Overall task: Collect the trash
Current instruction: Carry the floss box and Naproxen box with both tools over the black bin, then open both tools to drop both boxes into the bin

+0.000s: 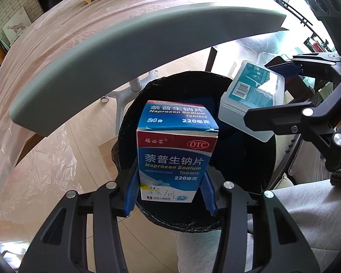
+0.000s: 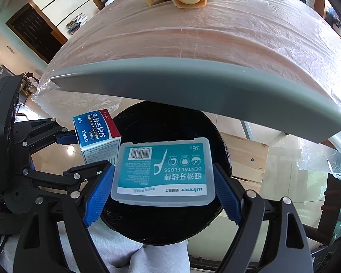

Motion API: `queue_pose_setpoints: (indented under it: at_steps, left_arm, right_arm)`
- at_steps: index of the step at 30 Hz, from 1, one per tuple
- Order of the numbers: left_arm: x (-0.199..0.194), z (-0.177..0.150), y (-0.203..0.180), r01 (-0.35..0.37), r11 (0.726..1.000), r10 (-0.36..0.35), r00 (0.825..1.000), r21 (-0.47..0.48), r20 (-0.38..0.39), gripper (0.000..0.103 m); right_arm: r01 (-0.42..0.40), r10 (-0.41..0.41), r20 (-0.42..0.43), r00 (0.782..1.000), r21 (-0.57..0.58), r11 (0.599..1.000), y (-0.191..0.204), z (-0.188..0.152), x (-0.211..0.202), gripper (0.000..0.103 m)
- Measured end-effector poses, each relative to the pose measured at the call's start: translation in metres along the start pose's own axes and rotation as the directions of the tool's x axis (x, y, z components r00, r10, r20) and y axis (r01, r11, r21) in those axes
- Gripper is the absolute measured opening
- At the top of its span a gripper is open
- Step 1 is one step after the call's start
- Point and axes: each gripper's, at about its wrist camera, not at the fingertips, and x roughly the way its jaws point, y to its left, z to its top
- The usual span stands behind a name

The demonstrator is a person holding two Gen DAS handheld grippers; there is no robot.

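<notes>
tablet box (image 1: 176, 152): blue-red-white | floss case (image 2: 163, 173): teal label | bin (image 1: 238, 159): black

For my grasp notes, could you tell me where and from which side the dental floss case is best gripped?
Grip the dental floss case across its two short ends, coming in flat along its broad label face. It is a thin, wide plastic box, so its narrow end walls suit the pads. The right gripper holds it this way now, level over the black bin.

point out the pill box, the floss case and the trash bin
pill box (image 1: 174, 159): left wrist view, front label face
floss case (image 2: 163, 173): right wrist view, middle of the teal label
trash bin (image 1: 238, 159): left wrist view, dark inside of the bag lining
</notes>
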Motion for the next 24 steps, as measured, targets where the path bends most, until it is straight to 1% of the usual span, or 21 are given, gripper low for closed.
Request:
queue_pose_setpoints:
  at_steps: [3, 6, 7, 8, 9, 10, 11, 12, 15, 18, 20, 22, 23, 24]
  left_arm:
    - [0.0, 0.001, 0.0, -0.001, 1.0, 0.001, 1.0, 0.002, -0.001, 0.048]
    - [-0.003, 0.001, 0.0, 0.048, 0.999, -0.048, 0.999, 0.004, 0.01, 0.049]
    - [-0.004, 0.001, -0.001, 0.052, 0.999, -0.052, 0.998, 0.007, 0.016, 0.05]
    - [-0.005, 0.001, 0.0, 0.048, 0.999, -0.048, 0.999, 0.009, 0.019, 0.061]
    - [-0.006, 0.001, 0.0, 0.042, 0.999, -0.043, 0.999, 0.009, 0.023, 0.069]
    - [-0.007, 0.001, 0.0, 0.036, 0.999, -0.036, 0.999, 0.007, 0.031, 0.081]
    - [-0.009, 0.001, 0.0, 0.034, 0.999, -0.034, 0.999, 0.002, 0.041, 0.081]
    - [-0.011, 0.001, 0.002, 0.039, 0.999, -0.039, 0.998, -0.005, 0.047, 0.081]
    - [-0.019, 0.002, 0.005, 0.017, 1.0, -0.016, 0.998, -0.018, 0.062, 0.081]
    - [-0.03, 0.001, 0.009, 0.014, 0.999, -0.011, 0.996, -0.029, 0.084, 0.081]
    - [-0.04, 0.004, 0.012, 0.011, 0.999, -0.007, 0.995, -0.038, 0.102, 0.081]
    - [-0.057, 0.007, 0.016, 0.011, 0.999, -0.004, 0.99, -0.046, 0.138, 0.081]
    - [-0.064, 0.01, 0.016, 0.011, 0.999, -0.003, 0.988, -0.051, 0.156, 0.081]
    - [-0.071, 0.011, 0.018, 0.01, 0.998, -0.001, 0.985, -0.055, 0.171, 0.081]
  right_arm:
    - [0.0, 0.0, -0.001, 1.0, -0.001, 1.0, 0.0, 0.0, 0.001, 0.082]
    - [0.002, -0.002, 0.0, 1.0, -0.003, 1.0, 0.001, 0.0, 0.001, 0.083]
    - [0.0, 0.0, 0.002, 1.0, -0.004, 1.0, 0.001, 0.001, 0.001, 0.083]
    - [0.0, 0.0, 0.009, 1.0, 0.0, 1.0, 0.001, 0.001, 0.0, 0.083]
    - [0.0, 0.0, 0.01, 1.0, 0.002, 1.0, 0.001, 0.001, 0.001, 0.084]
    - [0.0, 0.0, 0.01, 1.0, 0.006, 1.0, 0.0, 0.001, 0.0, 0.086]
    - [0.003, -0.003, 0.012, 1.0, 0.01, 1.0, -0.001, 0.001, -0.001, 0.089]
    - [0.003, -0.003, 0.016, 1.0, 0.015, 1.0, -0.002, 0.001, -0.002, 0.089]
    - [0.009, -0.01, 0.029, 1.0, 0.019, 1.0, -0.004, 0.001, -0.009, 0.09]
    - [0.028, -0.029, 0.06, 0.998, 0.007, 1.0, -0.005, -0.001, -0.024, 0.09]
    - [0.043, -0.042, 0.091, 0.995, -0.008, 0.999, -0.003, -0.002, -0.04, 0.09]
    - [0.055, -0.051, 0.136, 0.989, -0.026, 0.998, -0.001, -0.001, -0.058, 0.09]
    - [0.074, -0.066, 0.177, 0.982, -0.039, 0.997, 0.001, 0.0, -0.072, 0.09]
    - [0.084, -0.074, 0.199, 0.977, -0.045, 0.995, 0.001, 0.001, -0.08, 0.091]
